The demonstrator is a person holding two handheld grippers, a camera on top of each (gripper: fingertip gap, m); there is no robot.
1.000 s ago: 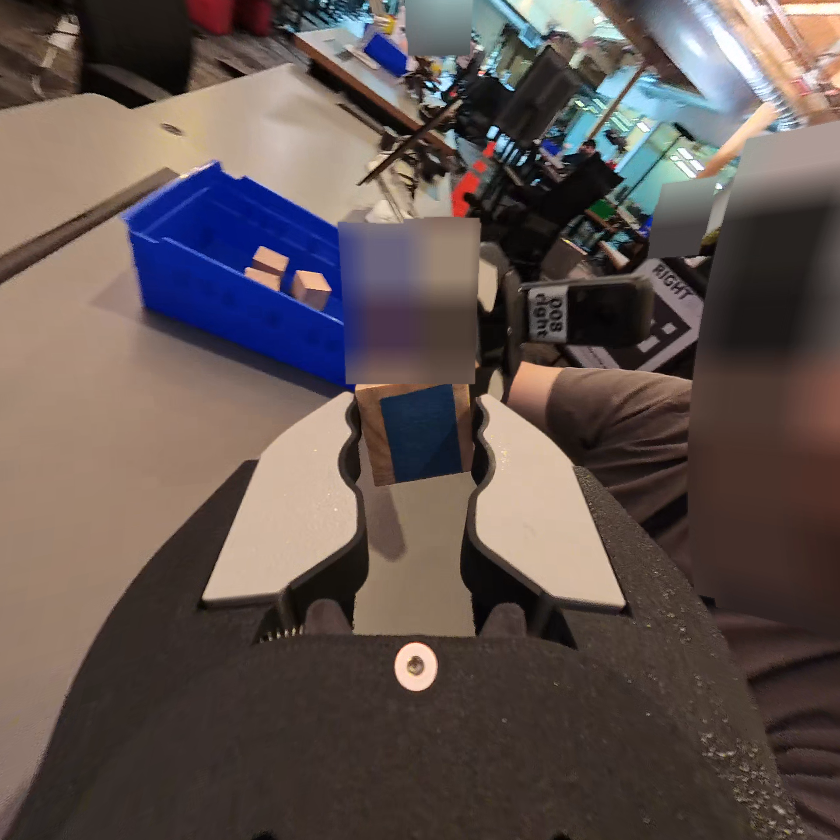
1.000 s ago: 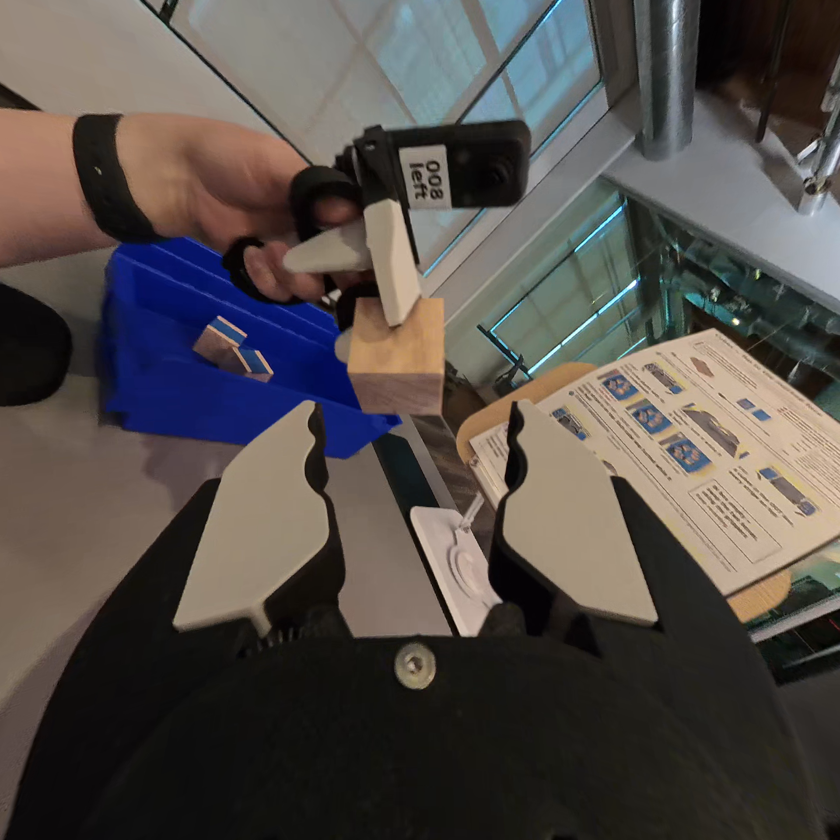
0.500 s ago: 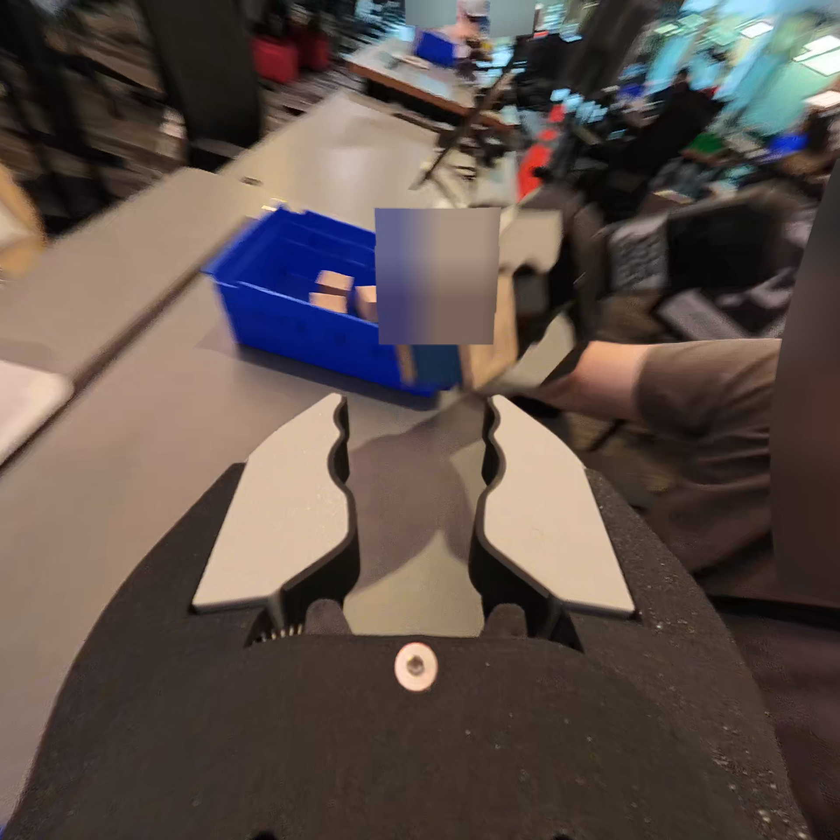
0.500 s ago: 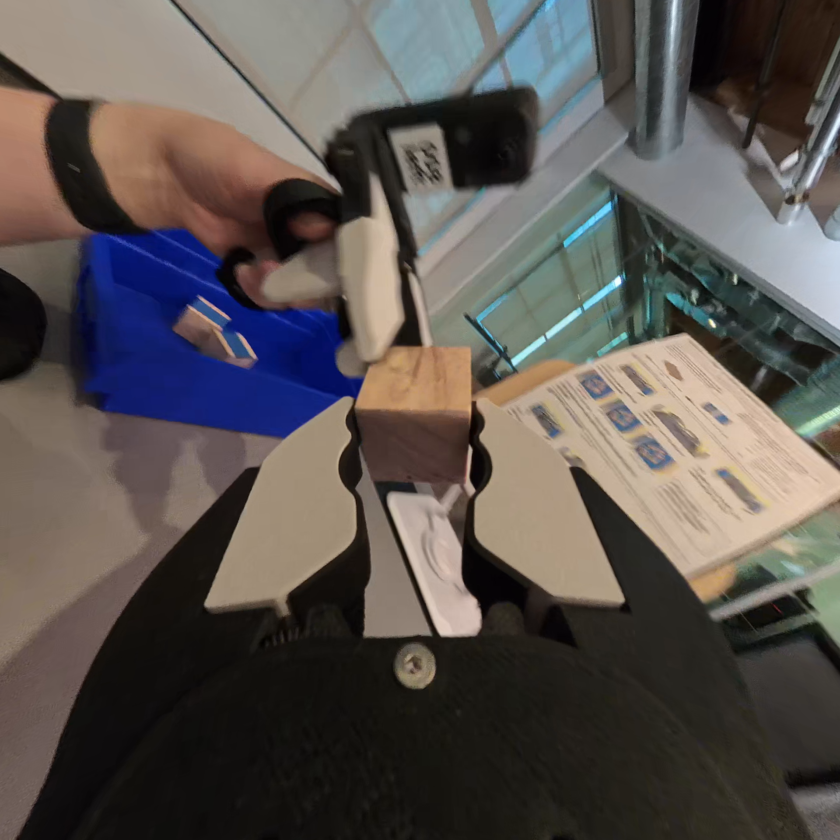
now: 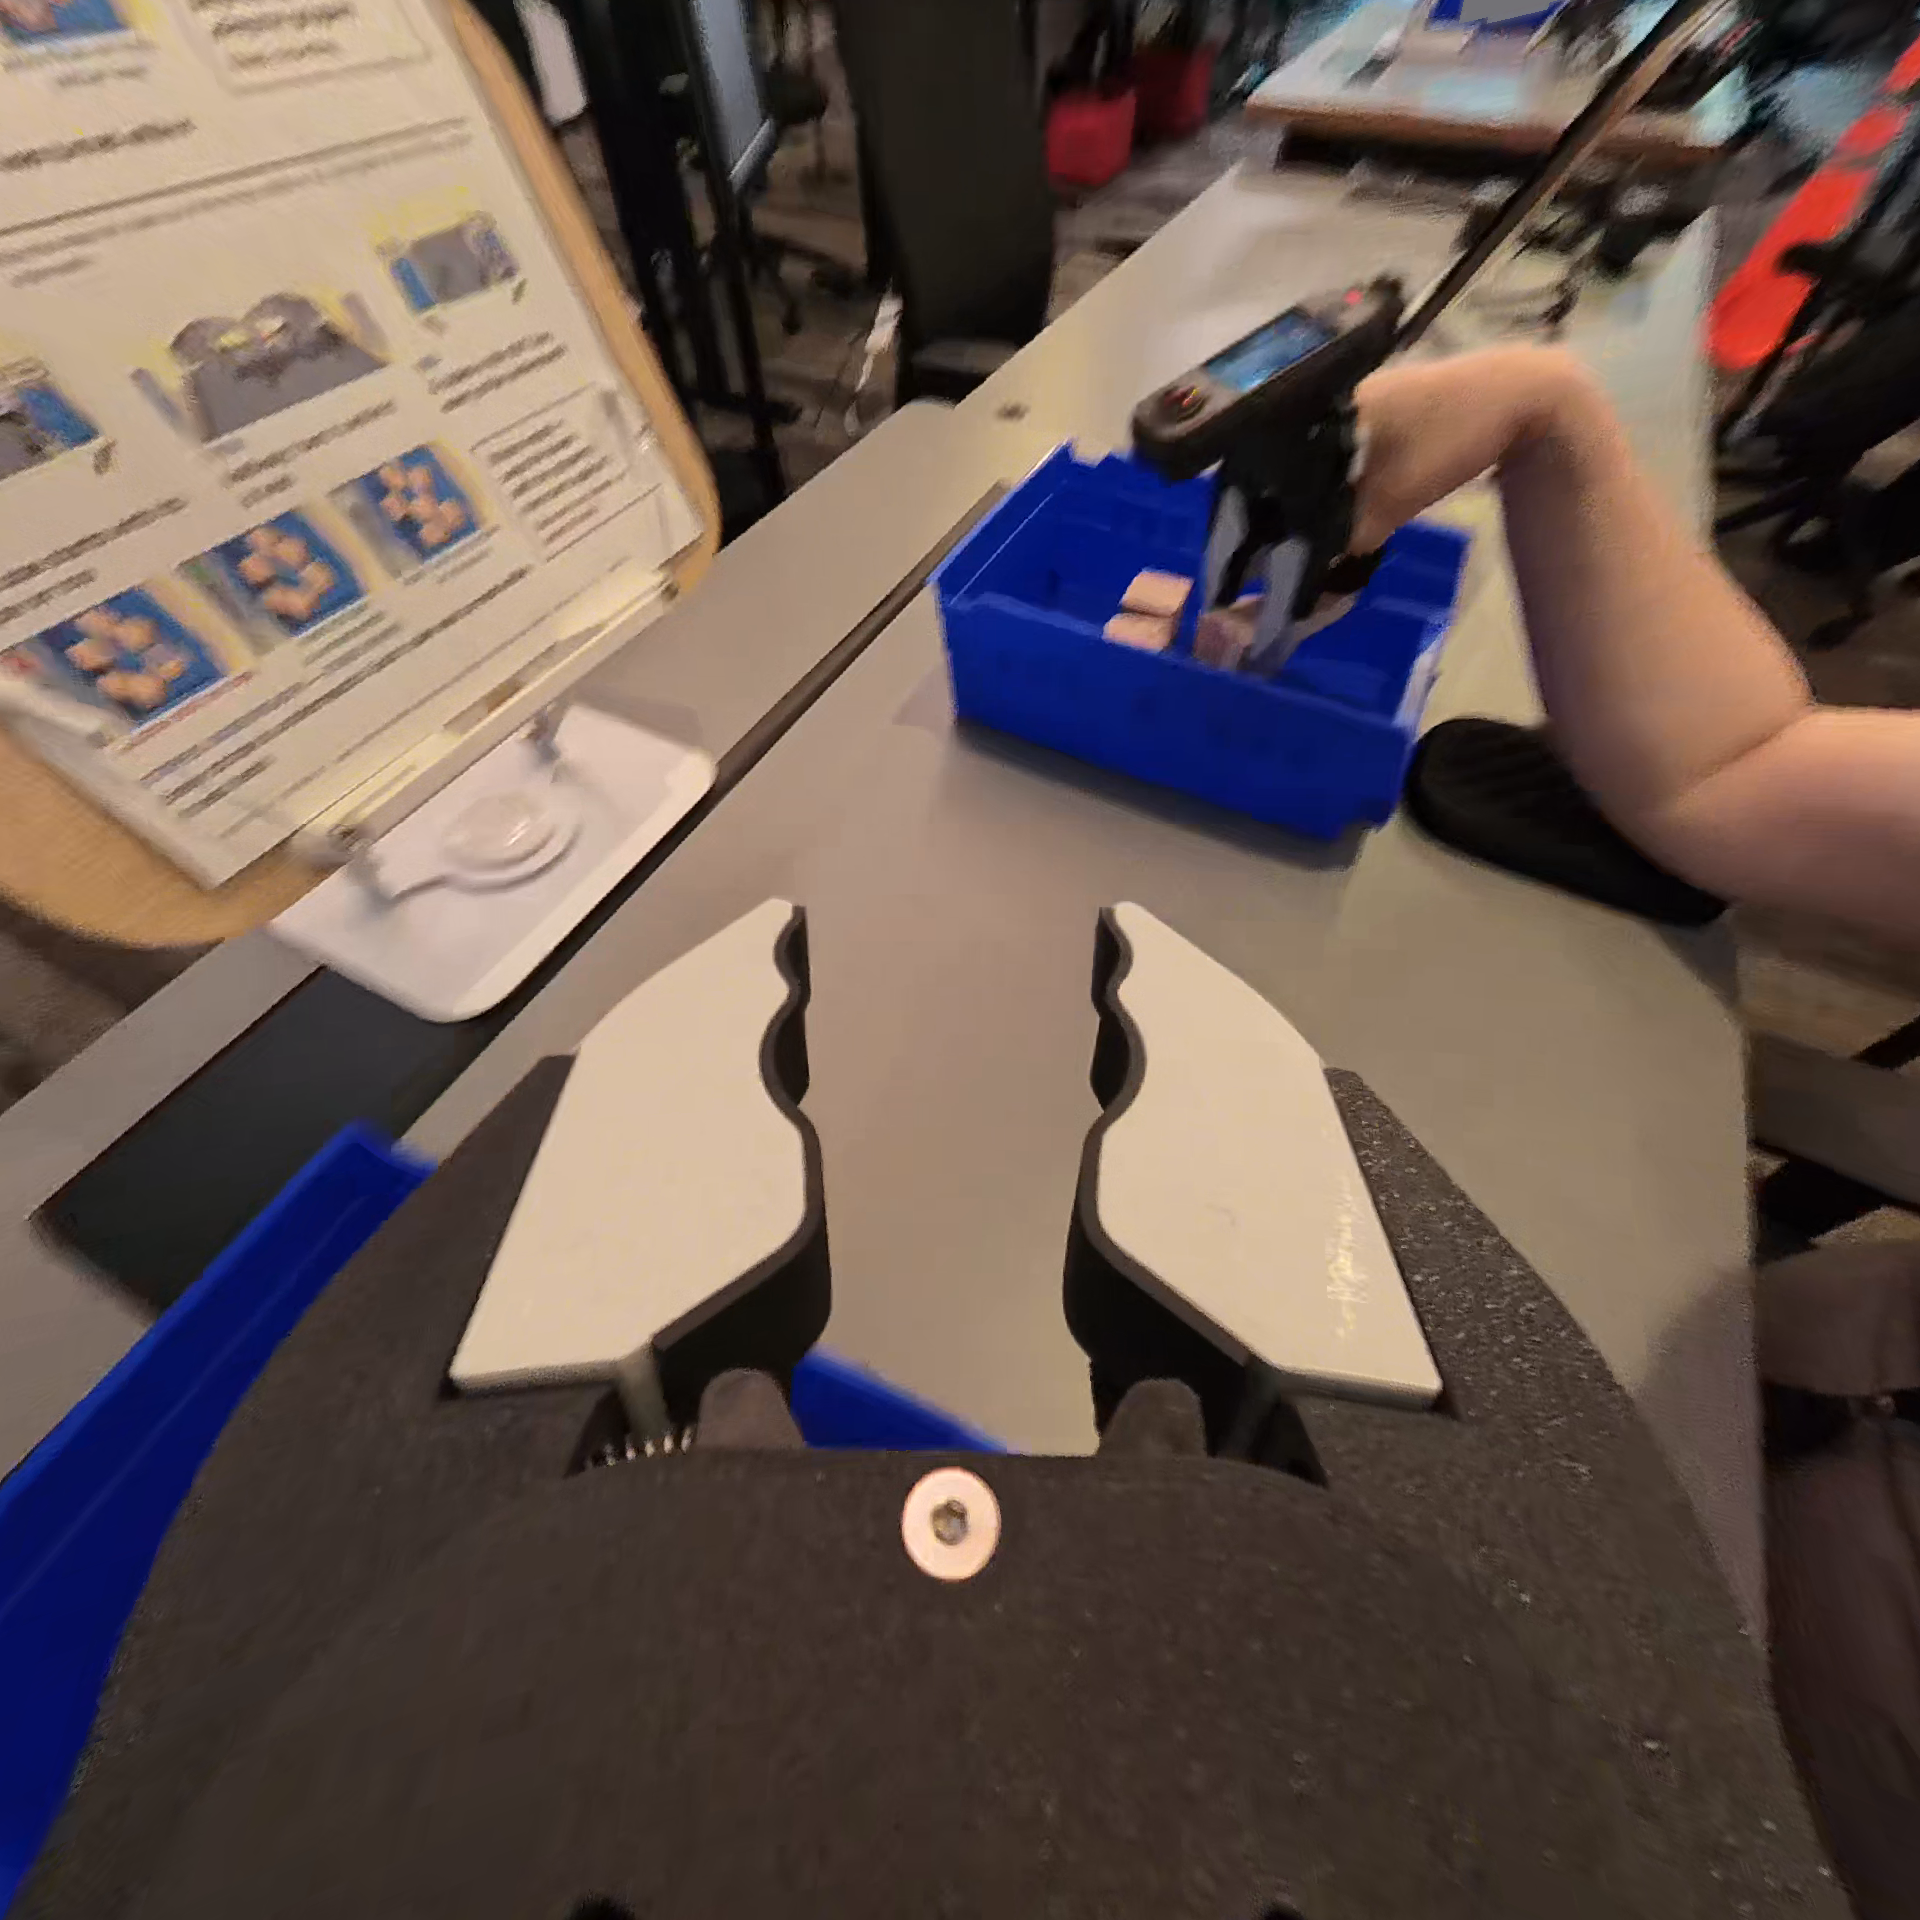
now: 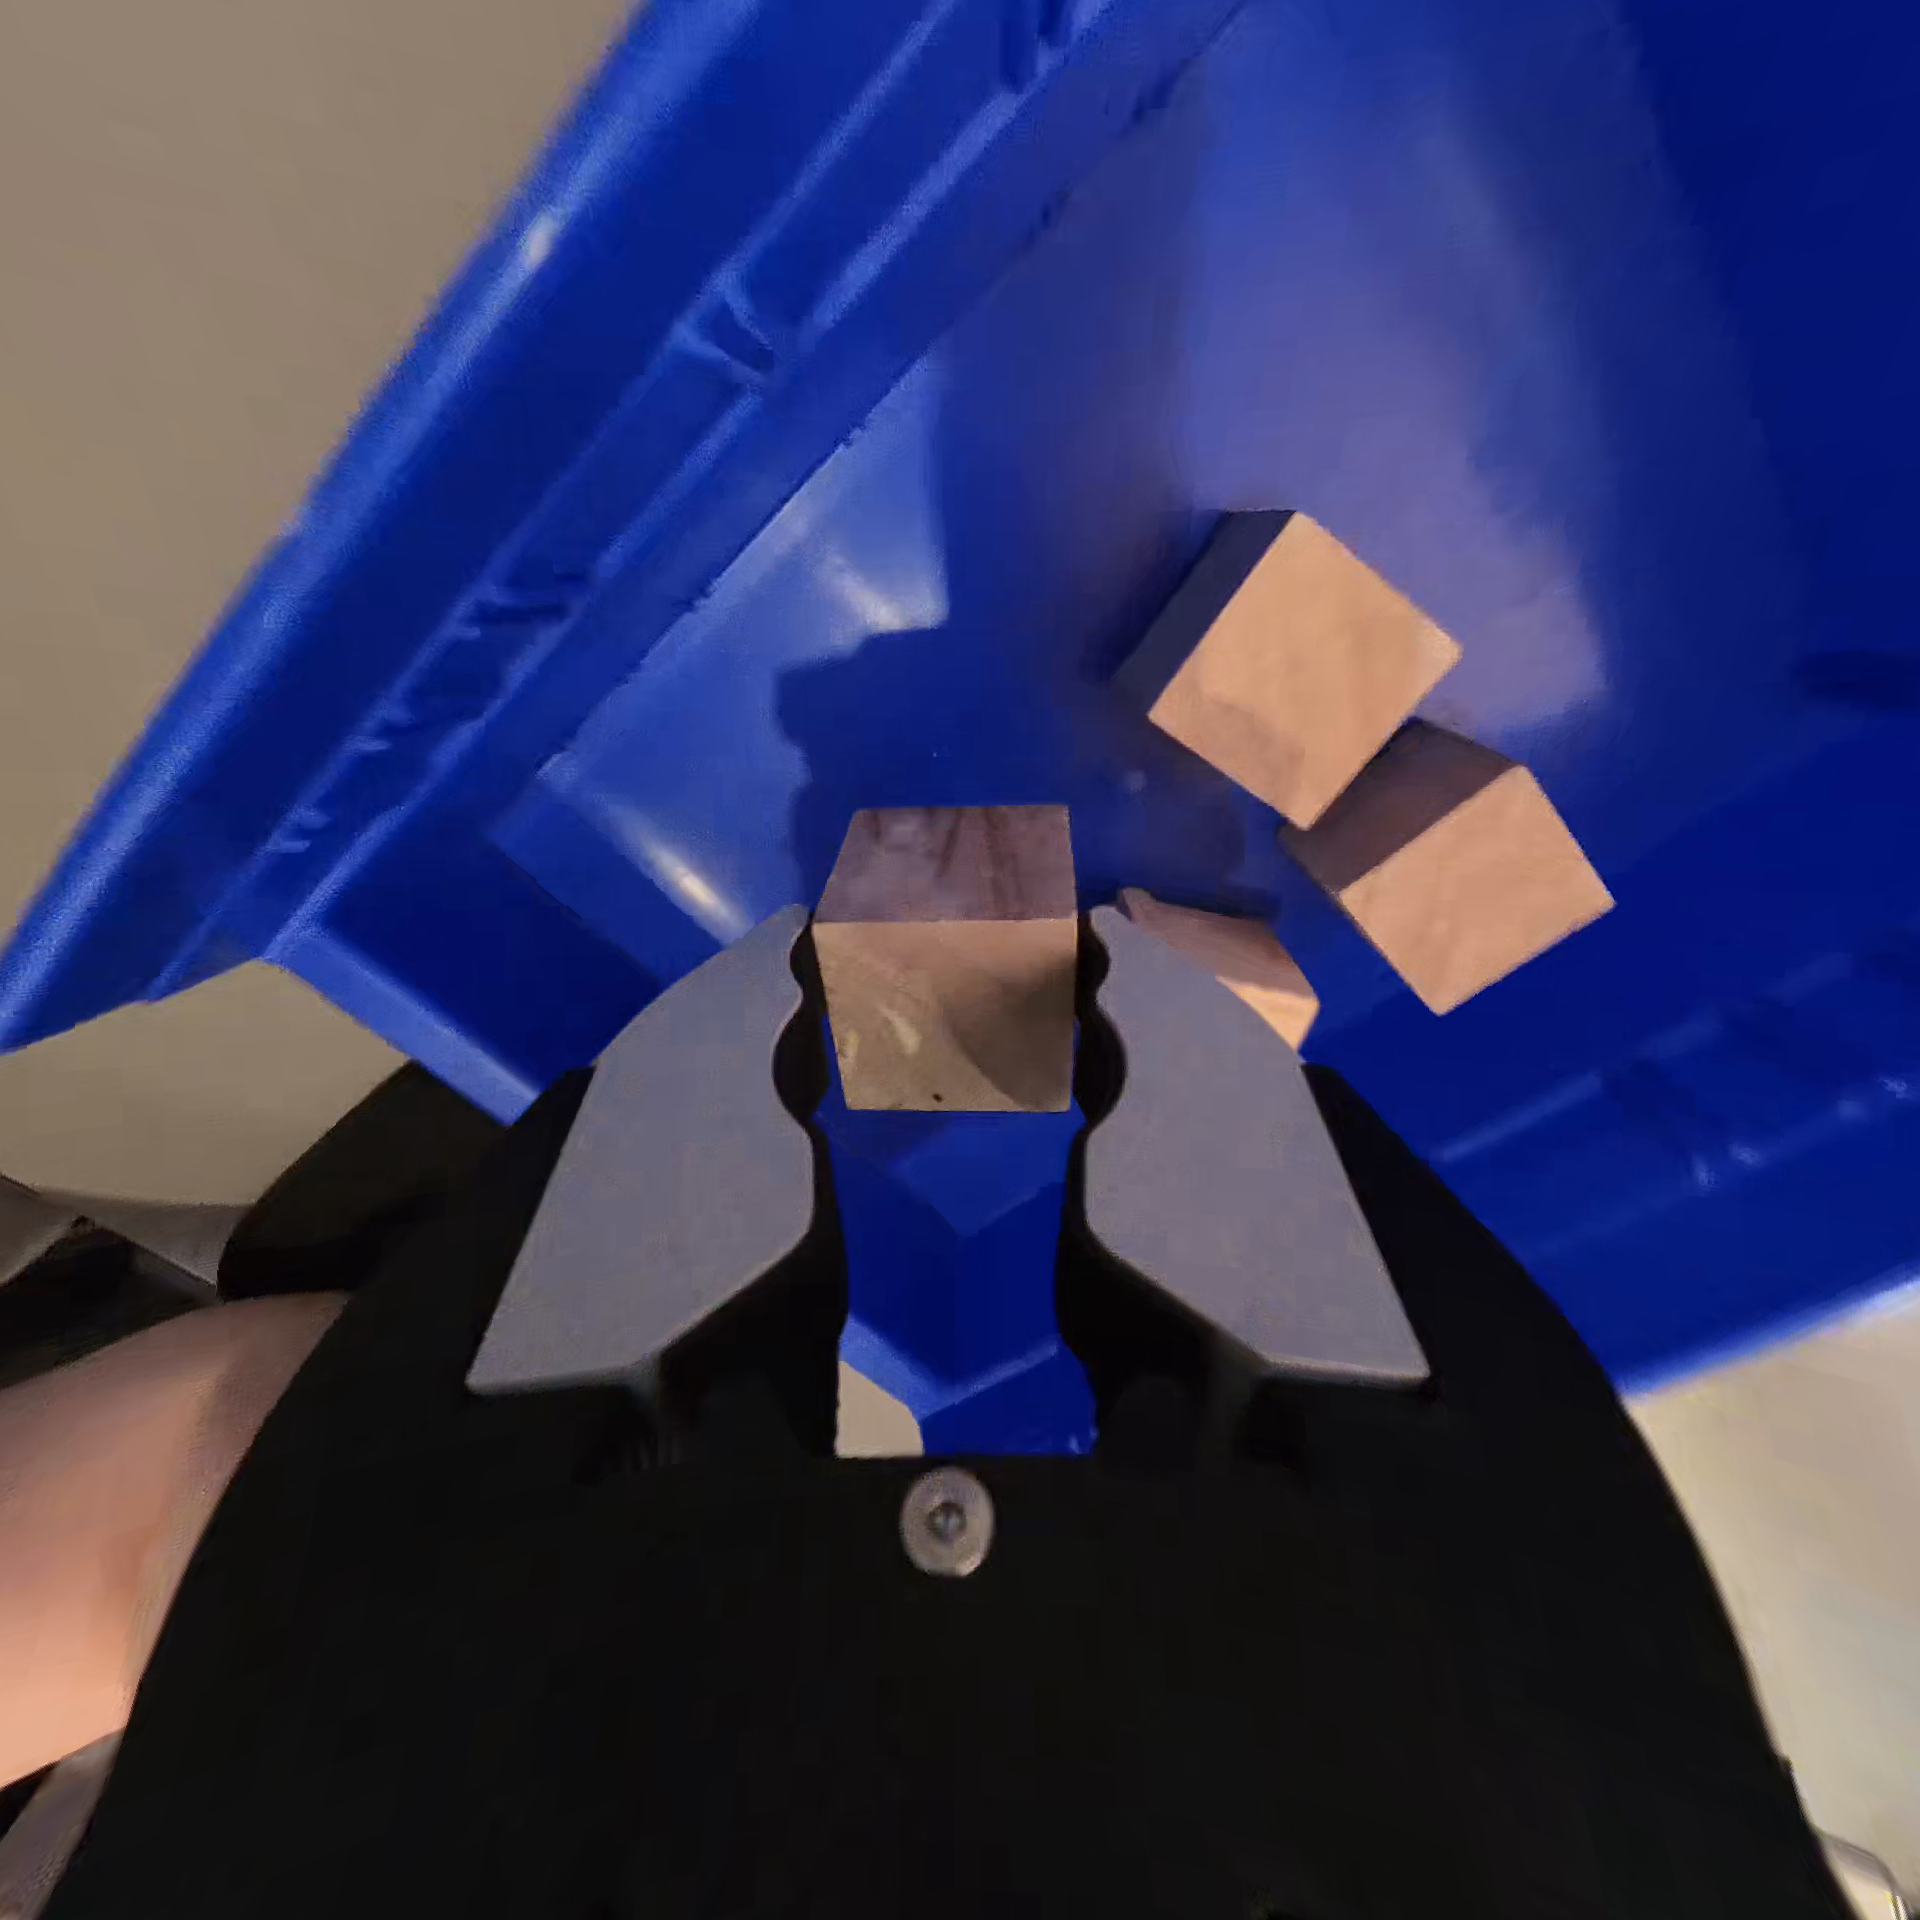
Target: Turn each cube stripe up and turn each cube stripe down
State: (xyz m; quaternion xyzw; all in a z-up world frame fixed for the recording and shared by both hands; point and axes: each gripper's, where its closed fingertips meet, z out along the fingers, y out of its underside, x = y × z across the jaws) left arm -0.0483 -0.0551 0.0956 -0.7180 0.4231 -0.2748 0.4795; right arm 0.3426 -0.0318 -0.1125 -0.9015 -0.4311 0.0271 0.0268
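Now right gripper [image 6: 945, 935] clamped on wooden cube [image 6: 948, 992] low inside blue bin [image 6: 1558, 312], likely to set it down, others at 2 o'clock; left gripper [image 5: 948, 940] apart, bare, waiting.

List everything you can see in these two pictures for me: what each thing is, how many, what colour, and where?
Table: one, grey, under everything.
Blue bin: one, on the table ahead; holds the cubes.
Second blue bin: one, only its edge shows at lower left, behind the left gripper.
Loose wooden cubes: at least three, light brown, on the bin floor, one half hidden behind a finger; no stripe shows on their visible faces.
Held wooden cube: one, brown, between the right gripper's fingers, inside the bin.
Instruction sheet: one, white with coloured pictures, on a clear stand at left.
Black pad: one, beside the bin.
Left gripper: open, nothing in it, above the table.
Right gripper: closed on the held cube.
Person's arm: reaching to the bin.
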